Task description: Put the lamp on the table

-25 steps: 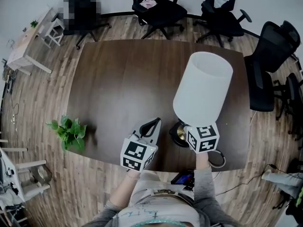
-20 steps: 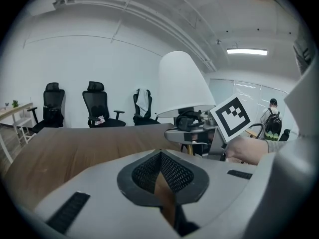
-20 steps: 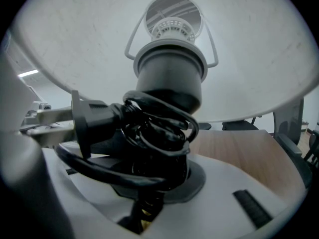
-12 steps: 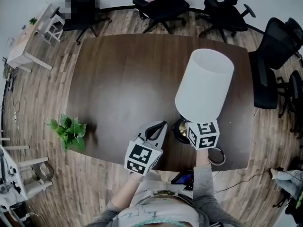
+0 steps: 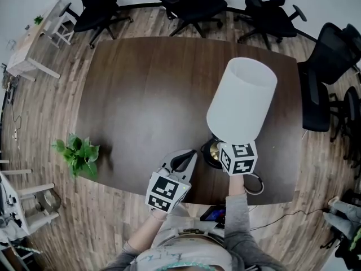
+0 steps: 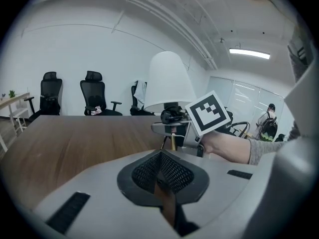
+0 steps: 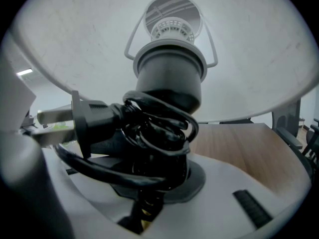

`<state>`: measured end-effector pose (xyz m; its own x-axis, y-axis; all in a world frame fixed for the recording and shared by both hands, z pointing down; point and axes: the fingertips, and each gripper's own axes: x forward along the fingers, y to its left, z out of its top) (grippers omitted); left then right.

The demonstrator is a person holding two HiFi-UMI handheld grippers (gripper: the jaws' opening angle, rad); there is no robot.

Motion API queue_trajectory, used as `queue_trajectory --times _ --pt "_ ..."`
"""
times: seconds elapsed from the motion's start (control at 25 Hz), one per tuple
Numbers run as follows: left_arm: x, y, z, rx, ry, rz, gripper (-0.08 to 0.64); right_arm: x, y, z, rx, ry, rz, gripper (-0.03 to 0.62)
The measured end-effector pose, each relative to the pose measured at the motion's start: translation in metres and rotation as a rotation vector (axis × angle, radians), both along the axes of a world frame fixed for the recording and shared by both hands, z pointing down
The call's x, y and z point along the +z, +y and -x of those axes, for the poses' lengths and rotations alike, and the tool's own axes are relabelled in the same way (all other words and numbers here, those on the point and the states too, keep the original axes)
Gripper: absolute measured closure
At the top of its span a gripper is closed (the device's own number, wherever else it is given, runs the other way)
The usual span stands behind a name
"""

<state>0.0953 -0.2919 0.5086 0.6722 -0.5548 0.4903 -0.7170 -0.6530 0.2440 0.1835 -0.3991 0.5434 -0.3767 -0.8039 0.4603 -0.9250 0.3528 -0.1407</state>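
Right now my right hand-held gripper (image 7: 151,195) is clamped on the lamp's (image 5: 241,101) thin brass stem (image 7: 144,210), just under the black cord (image 7: 154,133) wound round it. The plug (image 7: 89,119) sticks out to the left of that bundle. Above it I look up past the grey socket (image 7: 170,76) into the white shade (image 5: 242,97).

From the head view the lamp stands upright over the dark bench (image 5: 146,95), close to its near edge and right of the middle. Its round base (image 5: 212,153) is low over the wood, though I cannot tell whether it is touching. A loop of cable (image 5: 256,184) lies beside my right wrist.

My left hand-held gripper (image 6: 160,159) has its jaws together with nothing between them, and it hangs just left of the lamp base. A green plant (image 5: 76,154) sits at the bench's left edge, and black chairs (image 5: 194,4) line the far side.
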Motion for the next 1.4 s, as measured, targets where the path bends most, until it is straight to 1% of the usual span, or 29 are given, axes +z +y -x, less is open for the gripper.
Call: queue_trajectory --times 0.12,0.4,0.68,0.96,1.12,1.4 --pt "0.004 0.001 0.002 -0.004 -0.001 0.011 0.549 0.005 -0.002 0.005 -0.011 -0.001 0.006 0.534" --pt "0.011 0.001 0.010 -0.015 -0.004 0.022 0.549 0.012 -0.006 0.009 -0.026 0.030 0.004 0.534" --pt "0.018 0.003 0.016 -0.020 -0.006 0.036 0.549 0.015 -0.007 0.010 -0.016 0.025 -0.016 0.534" --pt "0.016 0.001 0.015 -0.014 -0.006 0.034 0.549 0.016 -0.003 0.010 -0.019 0.027 -0.011 0.534" --pt "0.014 -0.001 0.012 -0.006 -0.001 0.018 0.549 0.016 -0.001 0.010 -0.021 0.029 -0.018 0.534" --pt "0.016 0.000 0.010 0.009 -0.003 0.020 0.549 0.017 0.003 0.011 -0.032 0.023 -0.029 0.534"
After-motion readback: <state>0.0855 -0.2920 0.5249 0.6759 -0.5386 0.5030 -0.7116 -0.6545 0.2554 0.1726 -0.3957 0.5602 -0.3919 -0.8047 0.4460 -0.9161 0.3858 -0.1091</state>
